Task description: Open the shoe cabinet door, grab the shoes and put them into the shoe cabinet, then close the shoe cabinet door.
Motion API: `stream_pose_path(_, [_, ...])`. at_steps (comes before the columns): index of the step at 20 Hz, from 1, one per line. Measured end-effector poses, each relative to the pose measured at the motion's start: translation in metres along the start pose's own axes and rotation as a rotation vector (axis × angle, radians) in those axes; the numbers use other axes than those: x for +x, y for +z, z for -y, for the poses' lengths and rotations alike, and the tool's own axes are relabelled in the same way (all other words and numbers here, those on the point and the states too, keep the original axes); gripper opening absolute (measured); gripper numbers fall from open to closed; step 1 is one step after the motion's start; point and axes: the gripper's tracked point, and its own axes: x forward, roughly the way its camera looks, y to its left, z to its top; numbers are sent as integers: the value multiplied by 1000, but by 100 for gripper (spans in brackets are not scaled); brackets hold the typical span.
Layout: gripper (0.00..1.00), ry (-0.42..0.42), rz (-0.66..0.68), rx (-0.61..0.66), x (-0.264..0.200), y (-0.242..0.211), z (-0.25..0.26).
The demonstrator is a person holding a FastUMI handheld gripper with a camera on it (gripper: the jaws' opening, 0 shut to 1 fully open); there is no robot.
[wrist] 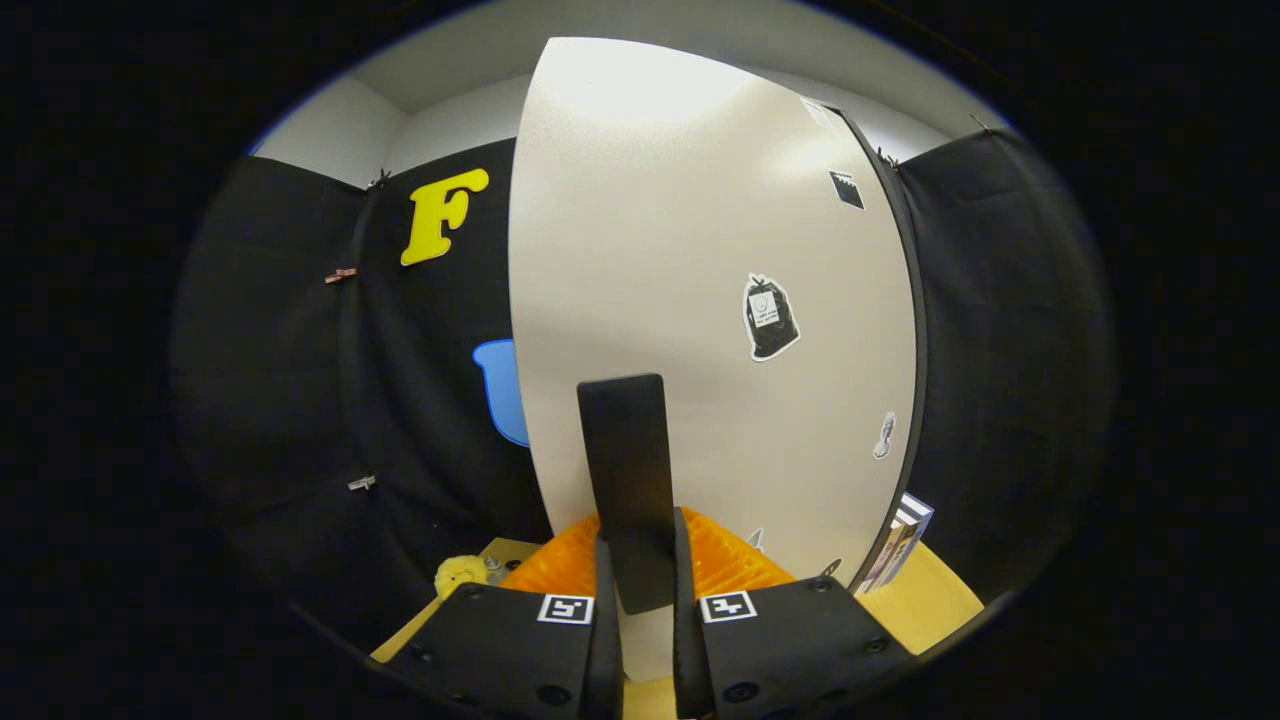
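Closed down to a narrow gap, gripper point(640, 610) with a black pad to each side of a flat black handle point(625, 480), both fingers point(605, 620) pressing its lower end. Handle standing upright off the white shoe cabinet door point(700, 300), so held that way, most likely, to swing the panel on its hinge; whether opening or closing, impossible to judge from this alone. Door seen close and at a slant, its dark edge point(912, 400) running down the far side, cabinet interior hidden behind it. Orange ridged object point(725, 560) just beyond the fingers at the door's foot, half covered by them, possibly a shoe, not certain. Small yellow fuzzy item point(460, 575) beside it on the tan surface point(930, 600). Flat striped things point(900, 540), perhaps books, leaning at the door's dark edge. Stickers on the panel: a black bag-shaped one point(770, 318) with a tiny white label, a small black square point(847, 190), a pale grey one point(884, 435); print too small to read. Square black-and-white markers point(565, 608) on the finger mounts, no brand legible.
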Motion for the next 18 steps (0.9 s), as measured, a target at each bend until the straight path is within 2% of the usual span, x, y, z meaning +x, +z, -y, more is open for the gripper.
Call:
stream_pose_path(11, [24, 56, -12, 7, -49, 1, 36])
stream_pose_path(18, [24, 43, -16, 4, -77, 2, 67])
